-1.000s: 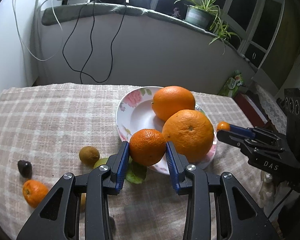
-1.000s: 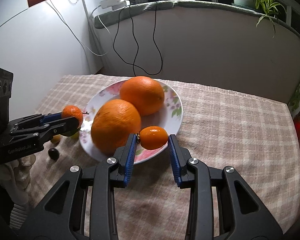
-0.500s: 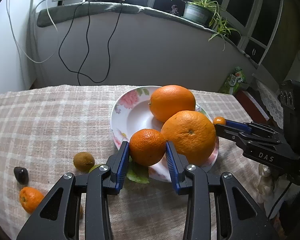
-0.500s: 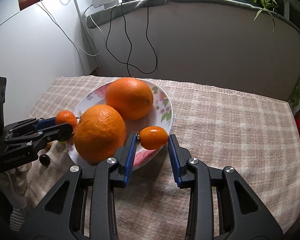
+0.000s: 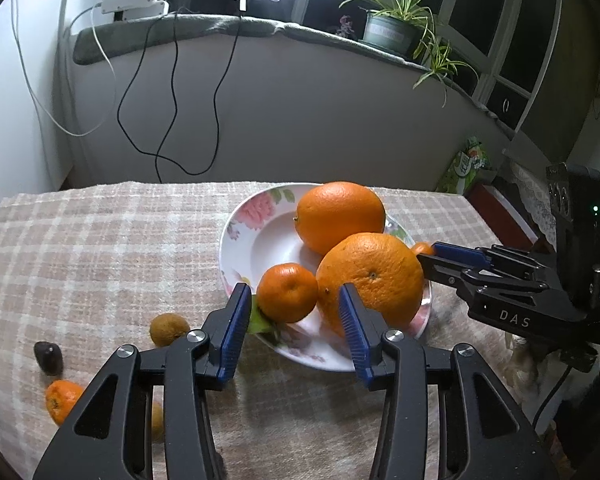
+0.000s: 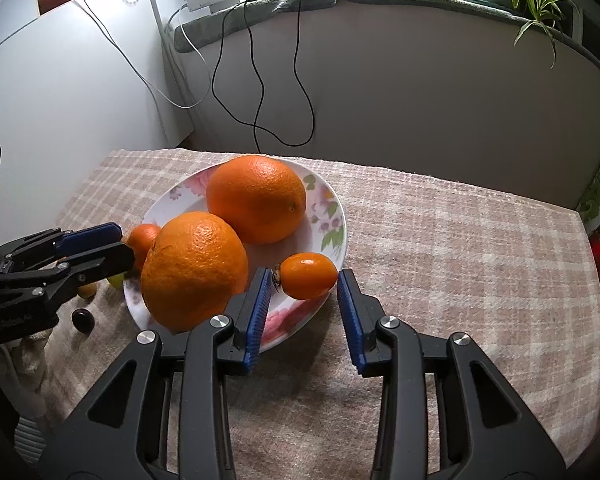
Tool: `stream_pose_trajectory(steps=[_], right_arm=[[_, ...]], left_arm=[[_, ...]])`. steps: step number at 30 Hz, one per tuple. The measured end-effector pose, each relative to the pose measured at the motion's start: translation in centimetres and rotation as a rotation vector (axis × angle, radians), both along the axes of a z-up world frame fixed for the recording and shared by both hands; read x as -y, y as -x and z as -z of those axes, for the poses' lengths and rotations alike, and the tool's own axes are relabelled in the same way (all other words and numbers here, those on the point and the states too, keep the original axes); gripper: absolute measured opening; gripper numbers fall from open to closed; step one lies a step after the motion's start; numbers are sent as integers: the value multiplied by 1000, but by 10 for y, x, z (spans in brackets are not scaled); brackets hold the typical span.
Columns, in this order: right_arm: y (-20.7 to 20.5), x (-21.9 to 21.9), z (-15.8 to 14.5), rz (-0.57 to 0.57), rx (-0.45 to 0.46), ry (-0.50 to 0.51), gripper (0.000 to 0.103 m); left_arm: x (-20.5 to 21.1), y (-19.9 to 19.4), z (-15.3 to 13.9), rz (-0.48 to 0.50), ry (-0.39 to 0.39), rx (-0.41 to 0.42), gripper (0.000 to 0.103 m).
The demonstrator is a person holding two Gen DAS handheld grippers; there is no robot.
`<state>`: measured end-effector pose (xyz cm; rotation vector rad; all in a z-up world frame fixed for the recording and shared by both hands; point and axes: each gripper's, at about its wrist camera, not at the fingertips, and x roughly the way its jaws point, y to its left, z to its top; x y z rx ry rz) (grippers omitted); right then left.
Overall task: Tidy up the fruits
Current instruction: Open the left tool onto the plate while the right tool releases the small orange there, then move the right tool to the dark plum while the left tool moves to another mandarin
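Note:
A flowered white plate (image 5: 236, 240) (image 6: 337, 216) on the checked cloth carries two big oranges (image 5: 340, 216) (image 5: 370, 276). My left gripper (image 5: 293, 296) has its jaws opening around a mandarin (image 5: 287, 292) that rests on the plate's near rim, with a gap at each pad. My right gripper (image 6: 304, 276) is likewise opening around a small oval orange fruit (image 6: 308, 276) lying on the rim; the left pad stands clear and the right pad is very close. In each wrist view the other gripper (image 5: 424, 258) (image 6: 116, 246) reaches in from the side.
Loose on the cloth left of the plate lie a brown kiwi (image 5: 169, 328), a dark fruit (image 5: 48, 356), a small mandarin (image 5: 62, 400) and a green leaf (image 5: 260, 320). Behind the table are a wall with hanging cables and a sill with a potted plant (image 5: 392, 28).
Both pairs of jaws have spread apart. The mandarin and the small oval fruit, gripped before, now sit free on the plate rim. Neither hand has shifted much.

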<state>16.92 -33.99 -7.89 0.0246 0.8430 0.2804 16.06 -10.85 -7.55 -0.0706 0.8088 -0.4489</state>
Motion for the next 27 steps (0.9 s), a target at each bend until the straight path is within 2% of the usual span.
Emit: stream_pose_trajectory(steps=[2,4,9,11,27], right_arm=[[0,0,-2,0,11,-1,57],[2,1,-5,3,23,-1,62],[4,3,-10,12,28,-8,64],[7,3,-11,16,34,-9,68],[33,-13,-30,-2,61,-8,70]], left_arm=[[-1,-1,-1,-1,3,-1,44],[-3,-1,-1,-6,7,-3,44],[-6,2,-2,-12,11,-3,44],[-7,4,-2,-14,15,-3,44],[-19,18,-14,-30,33,18,44]])
